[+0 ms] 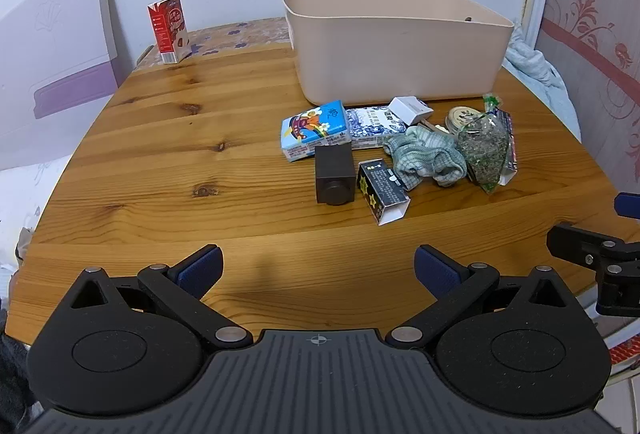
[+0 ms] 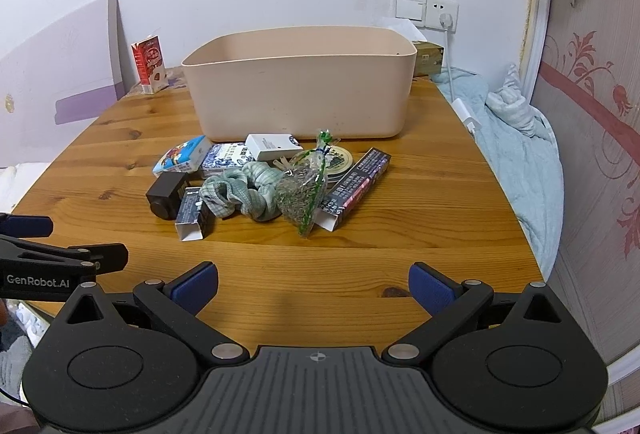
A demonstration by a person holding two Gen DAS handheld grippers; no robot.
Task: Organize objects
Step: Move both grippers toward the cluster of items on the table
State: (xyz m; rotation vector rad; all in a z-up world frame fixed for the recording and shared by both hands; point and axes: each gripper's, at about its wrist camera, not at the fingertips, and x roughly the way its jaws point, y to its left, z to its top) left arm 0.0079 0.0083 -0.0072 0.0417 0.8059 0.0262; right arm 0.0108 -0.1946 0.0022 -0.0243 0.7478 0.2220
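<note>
Nothing is grasped yet: both the left gripper (image 1: 318, 268) and right gripper (image 2: 312, 284) hover with fingers spread wide, the clutter pile (image 2: 256, 186) lies at 12 o'clock before the beige bin (image 2: 300, 90), so the next move probably needs a reach forward.

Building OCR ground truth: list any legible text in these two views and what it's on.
"GenRobot.AI": on the left gripper body, seen in the right wrist view.
Red carton: print too small to read.
Blue-white box: characters blurred.
Long dark box: print unreadable.
Small dark box: star marks visible, text unreadable.
Round tin: label too small.
No other legible text.
</note>
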